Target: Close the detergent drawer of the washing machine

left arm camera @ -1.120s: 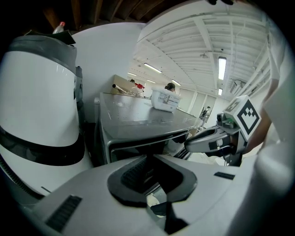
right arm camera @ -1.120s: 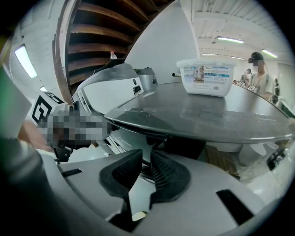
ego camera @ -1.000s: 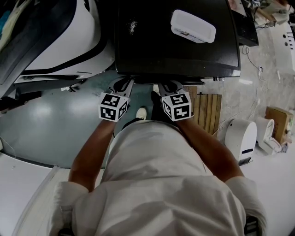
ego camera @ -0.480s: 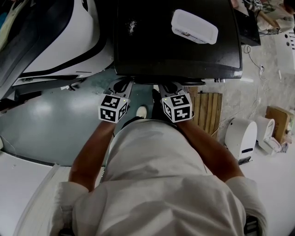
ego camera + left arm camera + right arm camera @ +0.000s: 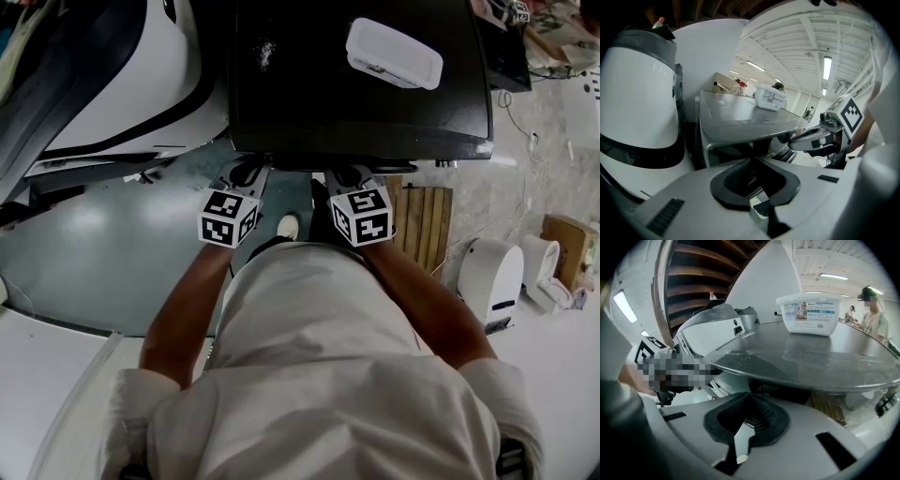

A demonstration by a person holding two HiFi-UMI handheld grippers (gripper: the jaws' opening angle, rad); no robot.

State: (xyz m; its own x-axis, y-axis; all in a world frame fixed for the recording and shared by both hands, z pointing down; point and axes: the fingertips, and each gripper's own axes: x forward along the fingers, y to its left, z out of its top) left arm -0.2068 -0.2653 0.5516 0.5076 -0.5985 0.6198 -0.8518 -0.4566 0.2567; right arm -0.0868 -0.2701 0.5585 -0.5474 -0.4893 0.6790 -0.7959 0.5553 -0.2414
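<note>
Before washing machine (image 5: pixel 309 98) front edge, left gripper (image 5: pixel 249 172), right gripper (image 5: pixel 345 175); fingers pressed together

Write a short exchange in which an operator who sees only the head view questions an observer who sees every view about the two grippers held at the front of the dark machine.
Operator: The jaws on the left side: apart or together?
Observer: The left gripper has its jaws together, with nothing between them.
Operator: And on the right side?
Observer: The right gripper is shut too, and it holds nothing.
</note>
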